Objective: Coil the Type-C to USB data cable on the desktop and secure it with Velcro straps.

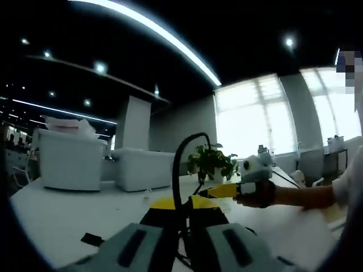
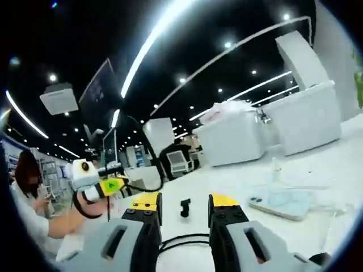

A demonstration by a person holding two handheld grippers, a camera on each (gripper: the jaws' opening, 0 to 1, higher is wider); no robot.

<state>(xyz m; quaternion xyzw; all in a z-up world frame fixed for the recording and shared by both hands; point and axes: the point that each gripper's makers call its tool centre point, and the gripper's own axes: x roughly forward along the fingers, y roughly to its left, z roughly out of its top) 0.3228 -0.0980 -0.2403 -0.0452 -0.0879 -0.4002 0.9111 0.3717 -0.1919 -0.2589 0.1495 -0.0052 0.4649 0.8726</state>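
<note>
- Black round cable is the Type-C to USB data cable; in the left gripper view it climbs from between my left hand-held gripper jaws and arches over toward 1 o'clock.
- My worry: that standing loop looks springy, and I judge that if the pinch slackens it will whip out and undo whatever coil exists.
- Second risk: the rest of the same cable lies in a loose curve on the white desk at 6 o'clock in the right gripper view; it could snag when I pull it.
- Third risk: the small black piece standing on the desk between the right jaws may be the Velcro strap, though I cannot tell; a careless sweep could knock it away.
- Left hand-held gripper: yellow-tipped jaws drawn nearly together with the cable between them; it seems to be clamped on it.
- Right hand-held gripper: jaws parted moderately, nothing between them.
- In the left gripper view the right hand-held gripper sits at 3 o'clock, gripped by a gloved hand.
- A pale blue phone lies on the desk at 4 o'clock in the right gripper view, near enough to the cable to be dragged along.
- White plastic bins stand well back, out of the way.
</note>
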